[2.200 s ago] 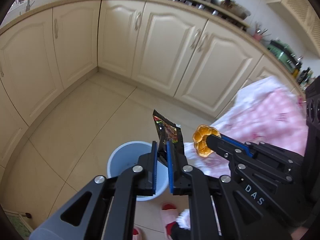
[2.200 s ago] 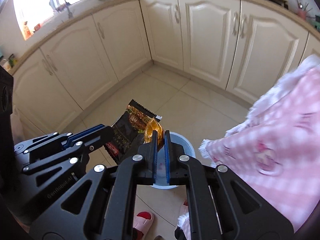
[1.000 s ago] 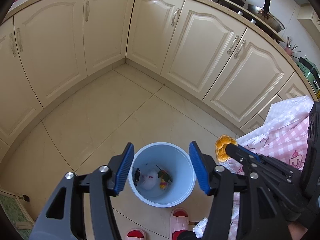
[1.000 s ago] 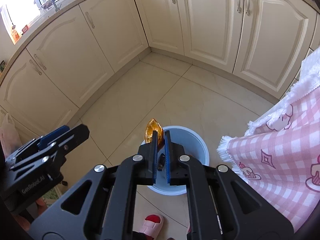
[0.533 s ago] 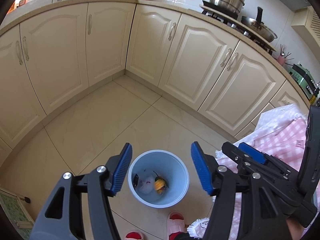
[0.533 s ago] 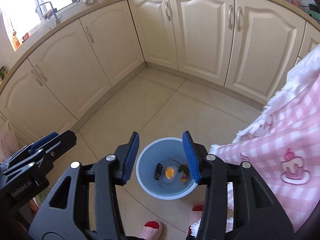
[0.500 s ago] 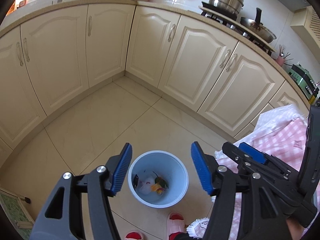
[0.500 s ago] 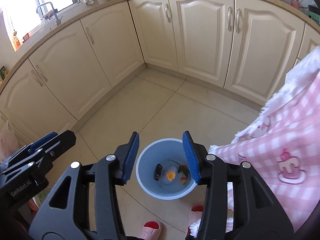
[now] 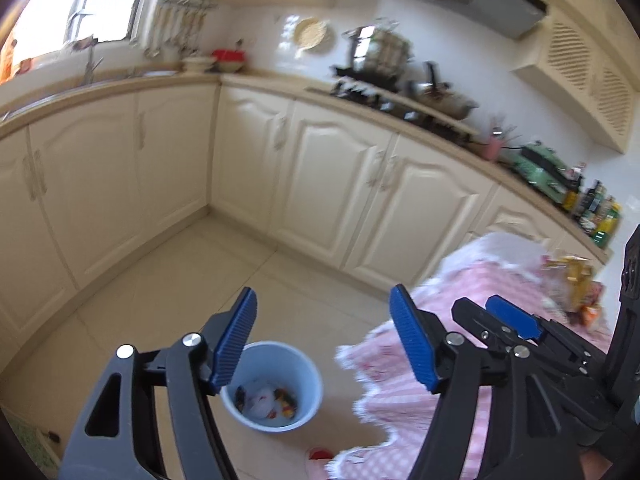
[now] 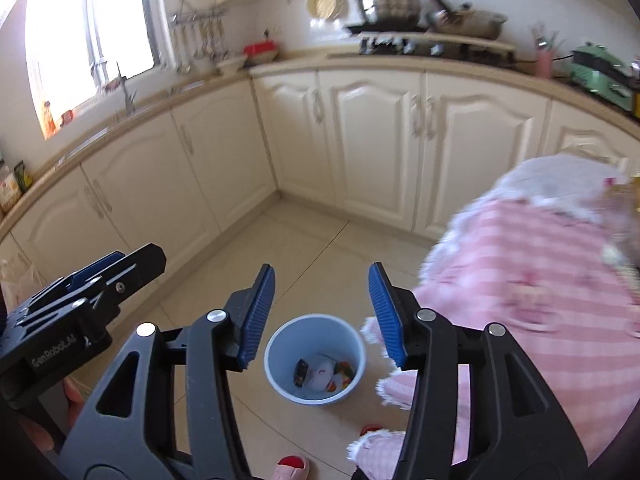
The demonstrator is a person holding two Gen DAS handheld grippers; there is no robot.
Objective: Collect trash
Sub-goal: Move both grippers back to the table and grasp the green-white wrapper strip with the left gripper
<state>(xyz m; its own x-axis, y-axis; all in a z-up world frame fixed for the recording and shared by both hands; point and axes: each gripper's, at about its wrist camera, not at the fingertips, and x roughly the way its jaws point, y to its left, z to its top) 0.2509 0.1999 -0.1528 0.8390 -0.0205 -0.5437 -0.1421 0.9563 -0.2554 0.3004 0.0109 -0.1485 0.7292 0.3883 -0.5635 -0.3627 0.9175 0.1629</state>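
Observation:
A light blue bin [image 9: 280, 390] stands on the tiled floor and holds several pieces of trash: a dark wrapper, white crumpled paper and an orange piece [image 10: 325, 372]. My left gripper [image 9: 324, 344] is open and empty, high above the bin. My right gripper [image 10: 322, 316] is open and empty too, above the bin [image 10: 316, 358]. The right gripper also shows in the left wrist view [image 9: 508, 320], over the table. More wrappers [image 9: 576, 288] lie on the pink checked tablecloth at the far right.
A table with a pink checked cloth [image 10: 532, 280] stands to the right of the bin. Cream cabinets [image 9: 332, 184] line the back and left walls. Pots sit on the stove [image 9: 384, 68]. Red and pink slippers [image 10: 294, 466] are on the floor near the bin.
Both grippers let go of their trash, which fell into the bin, and they stay open. Both cameras have since tilted up and moved to the right, toward the table.

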